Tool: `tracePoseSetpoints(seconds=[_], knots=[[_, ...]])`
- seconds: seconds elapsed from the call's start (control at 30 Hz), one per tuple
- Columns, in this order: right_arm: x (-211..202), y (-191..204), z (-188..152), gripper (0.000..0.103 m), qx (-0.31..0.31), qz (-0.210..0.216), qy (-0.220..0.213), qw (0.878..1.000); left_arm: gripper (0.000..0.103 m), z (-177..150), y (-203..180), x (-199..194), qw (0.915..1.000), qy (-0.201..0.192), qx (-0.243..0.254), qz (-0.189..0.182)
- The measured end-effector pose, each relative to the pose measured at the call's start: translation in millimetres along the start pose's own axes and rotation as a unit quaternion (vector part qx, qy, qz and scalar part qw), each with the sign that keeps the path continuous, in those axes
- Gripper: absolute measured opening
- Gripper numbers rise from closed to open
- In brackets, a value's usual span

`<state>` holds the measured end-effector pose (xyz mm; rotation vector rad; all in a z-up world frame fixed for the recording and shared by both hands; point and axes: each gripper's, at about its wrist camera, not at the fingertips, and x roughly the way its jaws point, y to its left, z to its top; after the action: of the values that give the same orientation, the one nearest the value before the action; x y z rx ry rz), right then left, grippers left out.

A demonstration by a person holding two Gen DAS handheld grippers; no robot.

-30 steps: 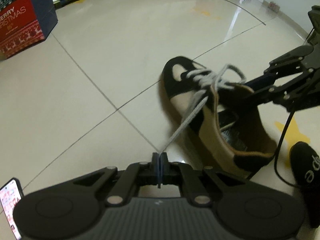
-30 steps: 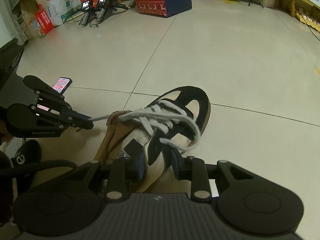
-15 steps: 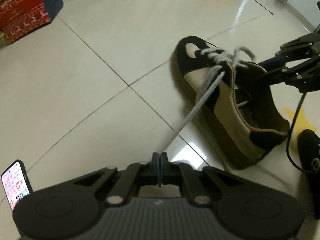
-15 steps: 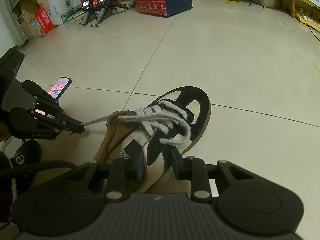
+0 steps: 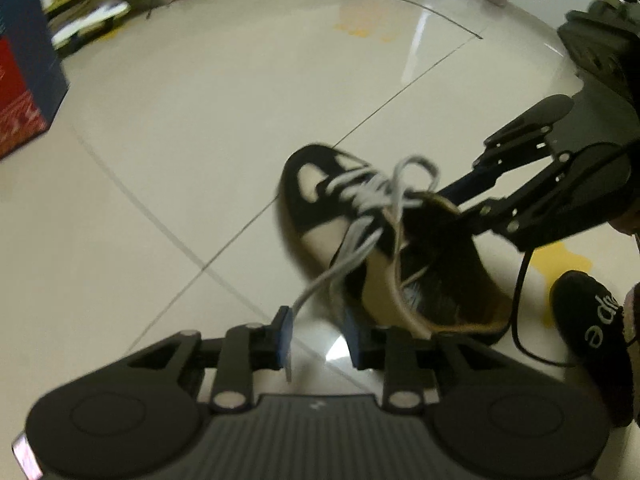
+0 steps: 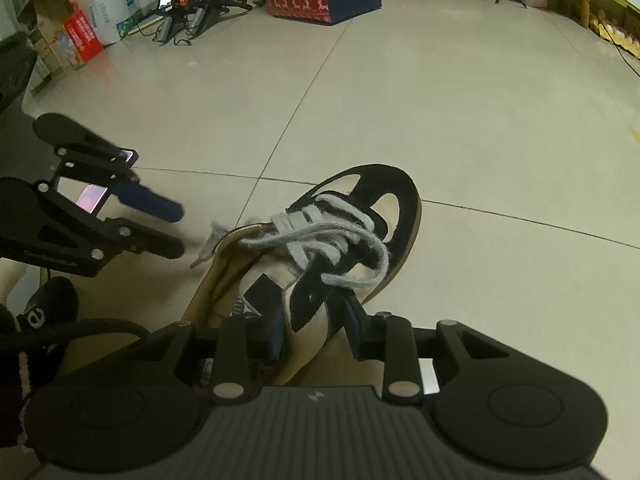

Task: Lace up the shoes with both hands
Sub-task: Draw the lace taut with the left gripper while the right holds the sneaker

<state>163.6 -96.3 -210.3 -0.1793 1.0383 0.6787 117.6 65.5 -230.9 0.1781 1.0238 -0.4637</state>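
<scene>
Tiled floor [image 6: 460,92]; left gripper [image 5: 318,334] jaws opening (lace [image 5: 344,256] between); right gripper [image 6: 310,330] clamps shoe [image 6: 320,300].

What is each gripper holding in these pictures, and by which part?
The right gripper clamps the shoe by its side wall at the collar. The left gripper holds nothing: its jaws are opening, and the lace end hangs loose between them.
</scene>
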Motion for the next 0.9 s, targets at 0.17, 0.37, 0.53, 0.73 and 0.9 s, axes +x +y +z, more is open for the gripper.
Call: tracePoseSetpoints(seconds=[0.17, 0.37, 0.53, 0.73, 0.9], knots=[[-0.8, 1.0, -0.1, 0.032, -0.002, -0.001, -0.001, 1.0, 0.029, 12.0, -9.4, 5.1, 0.999, -0.013, 0.043, 0.006], [-1.0, 1.1, 0.0, 0.032, -0.001, -0.002, -0.003, 1.0, 0.021, 17.3, -20.2, 12.9, 0.9951, -0.019, 0.097, 0.002], [-0.8, 0.9, 0.0, 0.032, 0.0, -0.002, -0.005, 1.0, 0.003, 18.1, -27.2, 14.8, 0.9934, -0.016, 0.113, 0.003], [-0.5, 1.2, 0.3, 0.032, 0.0, -0.002, -0.006, 1.0, 0.003, 11.0, -31.2, 9.5, 0.9944, -0.018, 0.104, 0.011], [0.6, 3.2, 1.3, 0.032, -0.004, -0.003, -0.005, 1.0, 0.003, 5.7, -28.2, 5.4, 0.9963, -0.016, 0.083, 0.015]])
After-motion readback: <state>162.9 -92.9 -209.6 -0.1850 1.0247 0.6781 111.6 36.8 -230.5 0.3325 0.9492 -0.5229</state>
